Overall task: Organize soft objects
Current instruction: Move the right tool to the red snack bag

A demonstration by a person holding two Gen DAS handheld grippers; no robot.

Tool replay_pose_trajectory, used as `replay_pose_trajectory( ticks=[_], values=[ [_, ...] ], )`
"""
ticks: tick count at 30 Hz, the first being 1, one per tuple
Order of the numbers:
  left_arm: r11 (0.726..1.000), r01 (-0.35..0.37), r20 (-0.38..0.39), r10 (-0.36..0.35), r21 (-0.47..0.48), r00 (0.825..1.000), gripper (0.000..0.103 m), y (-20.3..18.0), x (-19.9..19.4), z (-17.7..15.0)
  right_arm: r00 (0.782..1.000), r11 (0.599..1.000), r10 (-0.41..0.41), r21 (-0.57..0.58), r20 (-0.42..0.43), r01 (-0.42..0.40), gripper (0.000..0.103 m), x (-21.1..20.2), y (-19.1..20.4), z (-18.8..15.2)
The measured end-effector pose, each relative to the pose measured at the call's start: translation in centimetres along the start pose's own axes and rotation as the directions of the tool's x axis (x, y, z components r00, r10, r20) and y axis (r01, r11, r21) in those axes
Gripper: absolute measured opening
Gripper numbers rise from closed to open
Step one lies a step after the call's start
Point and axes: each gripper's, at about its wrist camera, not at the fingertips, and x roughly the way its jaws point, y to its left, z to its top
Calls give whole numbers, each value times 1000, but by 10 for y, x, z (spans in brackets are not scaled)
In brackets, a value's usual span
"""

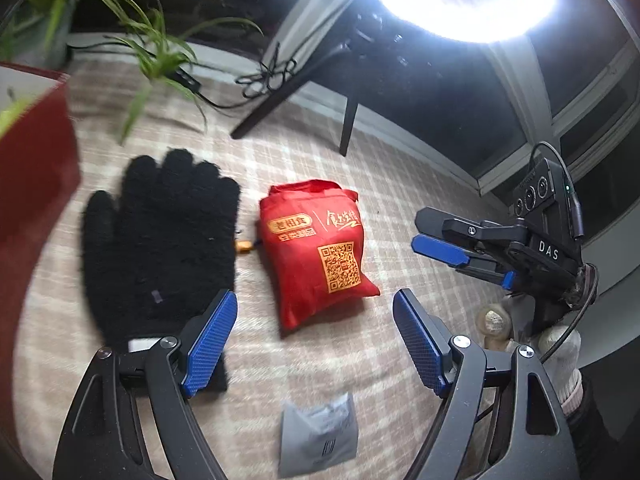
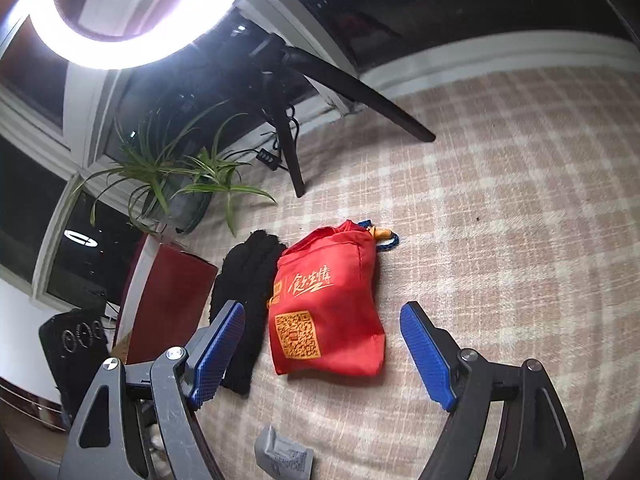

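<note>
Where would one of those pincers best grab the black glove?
Probably the cuff end of the black glove, nearest the left gripper. It lies flat, fingers pointing away, so come from above and pinch the cuff's fuzzy fabric; the red bag lies close beside it.

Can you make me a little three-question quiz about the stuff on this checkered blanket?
1. True or false: the black glove lies flat on the blanket beside the red pouch.
2. Which is nearest the cameras? A) black glove B) red pouch C) grey packet
3. Fill in: both the left tool and the right tool are ____ and holding nothing.

Key: 1 true; 2 C; 3 open.
</note>
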Motion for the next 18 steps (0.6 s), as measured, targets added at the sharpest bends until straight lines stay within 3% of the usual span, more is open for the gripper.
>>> replay_pose_trajectory(
  ticks=[8, 18],
  values=[
    [998, -2, -39, 4, 55, 999, 80, -6, 31, 8, 998, 1000, 19, 13, -59, -18, 77, 26, -10, 8],
    [999, 17, -82, -14, 37, 997, 80, 6, 56, 16, 993, 999, 35, -8, -116, -36, 77, 49, -7, 11]
  ],
)
